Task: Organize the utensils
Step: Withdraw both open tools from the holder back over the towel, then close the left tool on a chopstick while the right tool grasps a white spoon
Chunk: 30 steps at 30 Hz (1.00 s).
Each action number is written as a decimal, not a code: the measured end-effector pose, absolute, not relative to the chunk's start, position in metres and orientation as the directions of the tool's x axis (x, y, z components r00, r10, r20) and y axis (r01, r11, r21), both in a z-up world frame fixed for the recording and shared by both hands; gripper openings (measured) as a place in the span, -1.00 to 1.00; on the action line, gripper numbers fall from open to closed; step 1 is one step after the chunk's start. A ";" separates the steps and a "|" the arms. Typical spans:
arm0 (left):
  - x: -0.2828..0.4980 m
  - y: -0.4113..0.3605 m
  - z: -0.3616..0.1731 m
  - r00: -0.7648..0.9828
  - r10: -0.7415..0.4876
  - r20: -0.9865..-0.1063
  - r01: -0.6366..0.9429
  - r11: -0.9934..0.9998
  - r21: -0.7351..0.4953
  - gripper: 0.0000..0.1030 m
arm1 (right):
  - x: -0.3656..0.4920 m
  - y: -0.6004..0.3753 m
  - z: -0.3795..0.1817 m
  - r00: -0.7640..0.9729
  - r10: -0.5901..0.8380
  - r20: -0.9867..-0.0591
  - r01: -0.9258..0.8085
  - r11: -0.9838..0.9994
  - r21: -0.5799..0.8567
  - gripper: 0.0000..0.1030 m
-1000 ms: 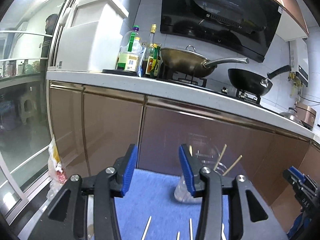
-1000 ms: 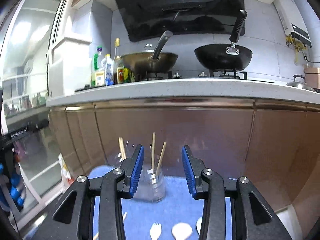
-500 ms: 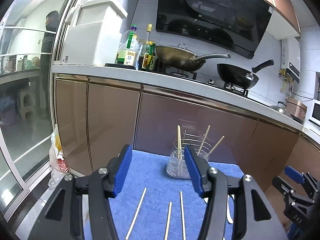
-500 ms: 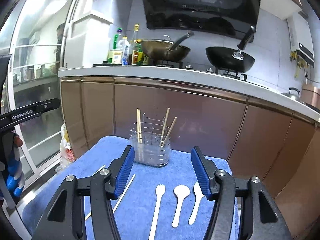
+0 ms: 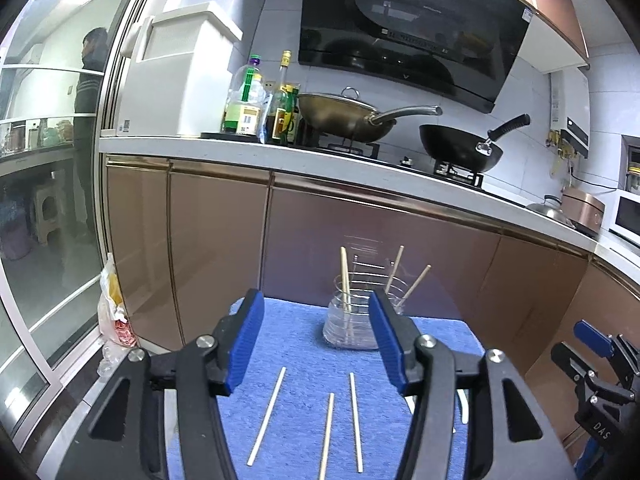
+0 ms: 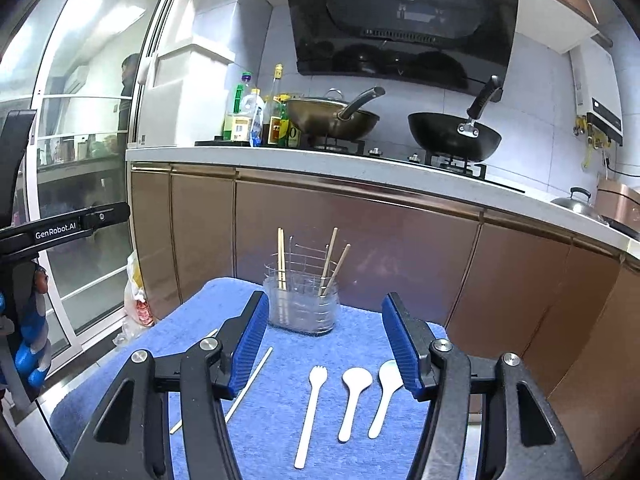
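Chopsticks (image 6: 282, 256) partly in holder (image 6: 302, 308) at frame centre; three chopsticks (image 5: 328, 432), fork (image 6: 310, 408), two spoons (image 6: 354, 400) left on cloth (image 6: 192, 320); left gripper (image 5: 316, 344), right gripper (image 6: 326, 346) released, empty.

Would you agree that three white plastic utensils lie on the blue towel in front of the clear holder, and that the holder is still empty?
Not quite: the clear holder is not empty; the right wrist view shows several wooden chopsticks standing in it. The rest is right: a white fork and two white spoons lie on the blue towel in front of it.
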State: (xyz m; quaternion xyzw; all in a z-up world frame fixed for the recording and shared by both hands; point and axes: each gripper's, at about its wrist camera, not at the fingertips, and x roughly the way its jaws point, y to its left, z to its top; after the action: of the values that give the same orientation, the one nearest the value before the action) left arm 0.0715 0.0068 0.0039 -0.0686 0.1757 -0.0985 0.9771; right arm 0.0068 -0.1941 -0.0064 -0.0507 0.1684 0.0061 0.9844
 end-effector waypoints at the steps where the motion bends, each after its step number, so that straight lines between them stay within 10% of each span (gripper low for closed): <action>1: 0.073 0.005 0.004 0.917 -0.220 -0.332 0.170 0.970 -0.172 0.02 | 0.007 -0.197 -0.007 0.943 -0.005 -0.332 -0.028 0.995 -0.096 0.13; 30: 0.122 -0.080 -0.030 0.799 -0.265 -0.539 0.218 0.964 -0.150 0.02 | 0.032 -0.290 -0.034 0.911 0.010 -0.412 -0.013 1.000 -0.004 0.14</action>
State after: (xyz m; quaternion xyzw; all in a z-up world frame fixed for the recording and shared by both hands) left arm 0.1217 -0.0799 -0.0296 -0.0403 0.2899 -0.1274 0.9477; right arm 0.0323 -0.2905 -0.0345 -0.0031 0.2106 0.0057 0.9775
